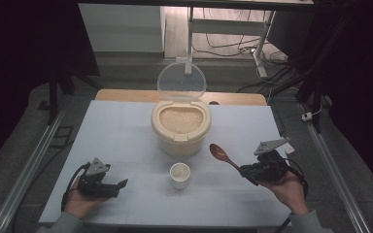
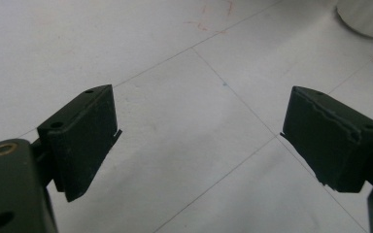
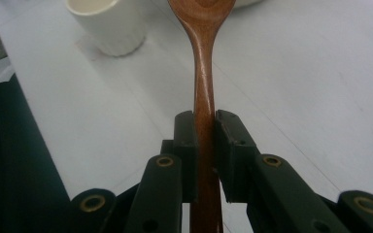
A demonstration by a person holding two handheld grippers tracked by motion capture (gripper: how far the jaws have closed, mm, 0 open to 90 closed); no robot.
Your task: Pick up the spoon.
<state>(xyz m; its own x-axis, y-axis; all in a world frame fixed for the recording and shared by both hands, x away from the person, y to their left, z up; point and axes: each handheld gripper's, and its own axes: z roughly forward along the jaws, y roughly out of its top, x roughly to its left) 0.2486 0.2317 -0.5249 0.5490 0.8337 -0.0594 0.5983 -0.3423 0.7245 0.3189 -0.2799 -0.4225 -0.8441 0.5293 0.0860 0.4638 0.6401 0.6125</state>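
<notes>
Gripping the wooden spoon [image 1: 223, 157] by its handle, the right gripper [image 1: 250, 173] at lower right of the high view stays out of it; its jaws are clenched on the narrow shaft. The spoon bowl points toward the open rice container [image 1: 180, 127] at centre. The left gripper [image 1: 119, 186], lower left, rests with jaws spread and empty. Risks: the thin handle may twist between the pads under a load of rice; a low sweep could topple the small white cup [image 1: 179, 175] in front of the container.

The white table [image 1: 126, 126] carries a cream rice container [image 1: 180, 127] and a small white cup [image 1: 179, 175].
</notes>
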